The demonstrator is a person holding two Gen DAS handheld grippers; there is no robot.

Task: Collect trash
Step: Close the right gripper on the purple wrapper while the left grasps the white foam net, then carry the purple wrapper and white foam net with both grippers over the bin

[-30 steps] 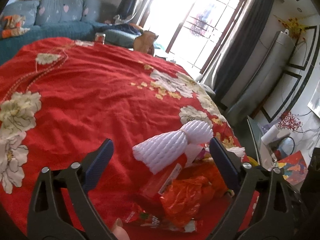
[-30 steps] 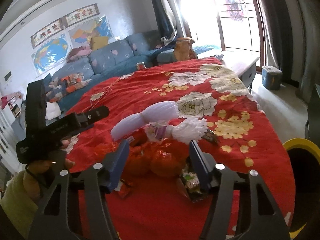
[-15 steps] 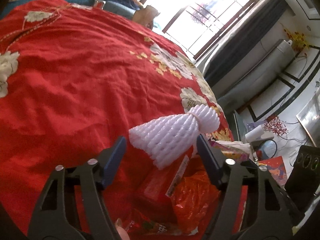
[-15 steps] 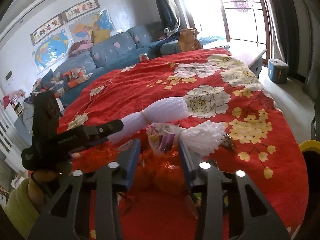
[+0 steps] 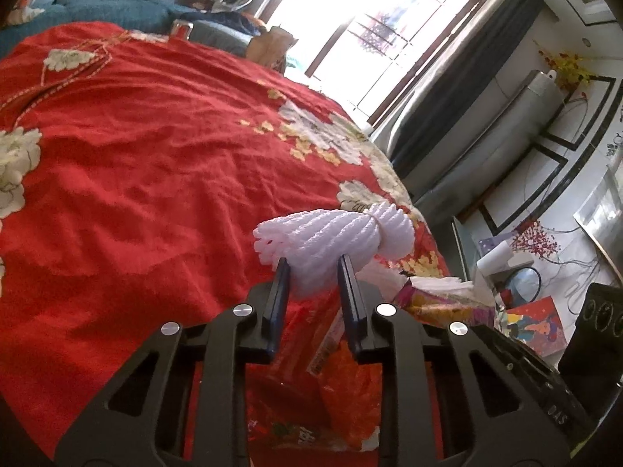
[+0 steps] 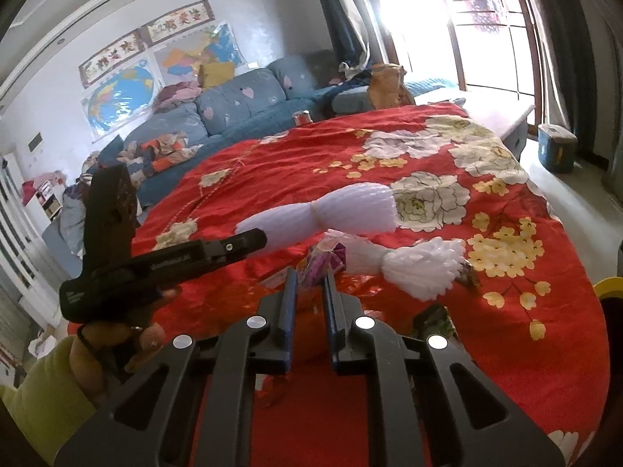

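Two grips landing: my left gripper (image 5: 313,268) is closing on the white tied foam net sleeve (image 5: 335,233) at twelve o'clock, long axis toward two; my right gripper (image 6: 309,278) pinches the purple crinkly wrapper (image 6: 325,258).

Lettering on wrappers (image 5: 323,346) too blurred to read. Orange bag (image 6: 307,327) largely hidden behind near fingers (image 6: 290,311). Yellow bin (image 6: 609,288) cut off at right edge. Window (image 5: 350,27) blown out.

Red cloth (image 5: 155,179) lies open leftward — trash pile (image 5: 342,381) crowds the right.
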